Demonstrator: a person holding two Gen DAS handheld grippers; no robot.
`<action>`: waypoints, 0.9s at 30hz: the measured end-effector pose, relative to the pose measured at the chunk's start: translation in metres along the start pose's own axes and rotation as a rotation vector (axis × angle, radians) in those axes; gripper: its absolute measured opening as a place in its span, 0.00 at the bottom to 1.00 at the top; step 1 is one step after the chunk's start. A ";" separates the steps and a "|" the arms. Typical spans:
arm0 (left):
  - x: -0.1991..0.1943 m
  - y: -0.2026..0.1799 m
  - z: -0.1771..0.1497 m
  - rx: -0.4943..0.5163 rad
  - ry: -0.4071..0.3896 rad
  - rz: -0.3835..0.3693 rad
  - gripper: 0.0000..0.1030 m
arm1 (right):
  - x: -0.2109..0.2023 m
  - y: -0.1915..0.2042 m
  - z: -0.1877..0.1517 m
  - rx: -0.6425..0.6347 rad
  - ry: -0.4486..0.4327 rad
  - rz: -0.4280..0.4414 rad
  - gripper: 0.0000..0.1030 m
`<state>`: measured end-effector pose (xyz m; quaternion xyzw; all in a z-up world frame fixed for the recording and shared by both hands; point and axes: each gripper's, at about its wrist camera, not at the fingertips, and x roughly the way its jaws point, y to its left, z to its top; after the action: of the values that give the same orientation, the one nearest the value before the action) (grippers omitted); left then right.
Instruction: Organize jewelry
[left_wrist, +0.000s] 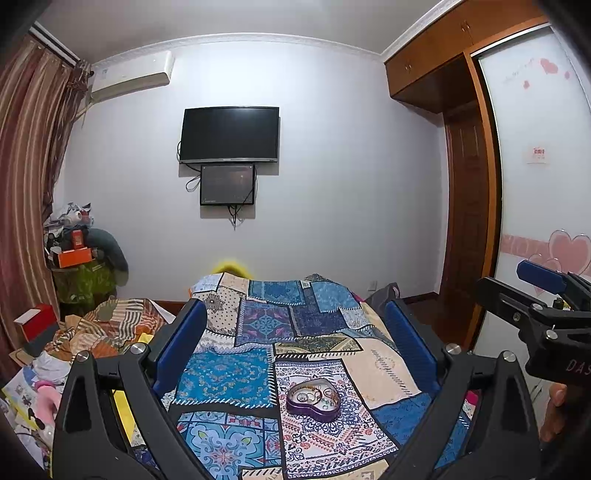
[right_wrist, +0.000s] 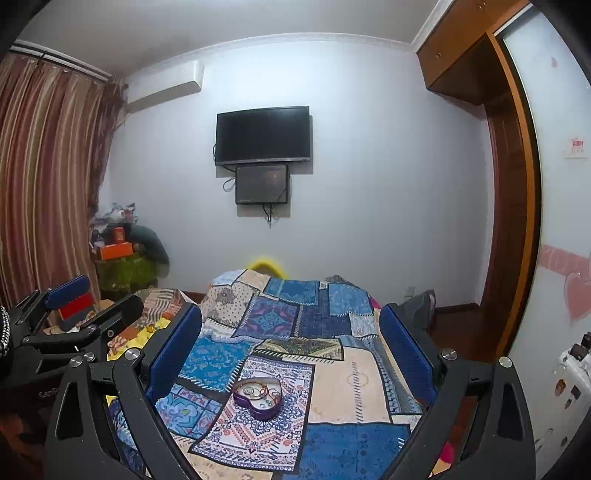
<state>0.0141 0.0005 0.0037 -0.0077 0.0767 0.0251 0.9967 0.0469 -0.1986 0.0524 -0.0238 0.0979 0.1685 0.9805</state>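
Observation:
A purple heart-shaped tin (left_wrist: 314, 400) lies open on a patchwork cloth (left_wrist: 229, 376), with rings and beaded bracelets inside. In the left wrist view my left gripper (left_wrist: 295, 325) is held above and short of the tin, open wide with nothing between its blue pads. The right gripper's fingers (left_wrist: 543, 295) reach in from the right edge. In the right wrist view the same tin (right_wrist: 258, 397) sits low and centre, and my right gripper (right_wrist: 291, 328) hangs above it, open and empty. The left gripper (right_wrist: 70, 306) appears at the left edge.
The patchwork cloth (right_wrist: 332, 369) covers a raised surface running toward the far wall. A wall-mounted TV (left_wrist: 229, 134) hangs ahead. Crumpled bedding (left_wrist: 107, 328), a red box (left_wrist: 35, 321) and clutter lie left. A wooden wardrobe (left_wrist: 476, 184) with a sliding door stands right.

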 end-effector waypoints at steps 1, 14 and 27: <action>0.001 0.000 0.000 -0.002 0.003 -0.002 0.95 | 0.001 0.001 0.000 -0.001 0.002 -0.001 0.93; 0.008 0.007 -0.004 -0.023 0.025 -0.005 0.95 | 0.003 -0.001 -0.001 0.007 0.029 -0.004 0.93; 0.012 0.007 -0.005 -0.019 0.035 -0.013 0.95 | 0.008 -0.003 0.002 0.010 0.044 -0.014 0.93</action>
<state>0.0246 0.0080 -0.0032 -0.0181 0.0937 0.0191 0.9953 0.0559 -0.1982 0.0527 -0.0232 0.1202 0.1607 0.9794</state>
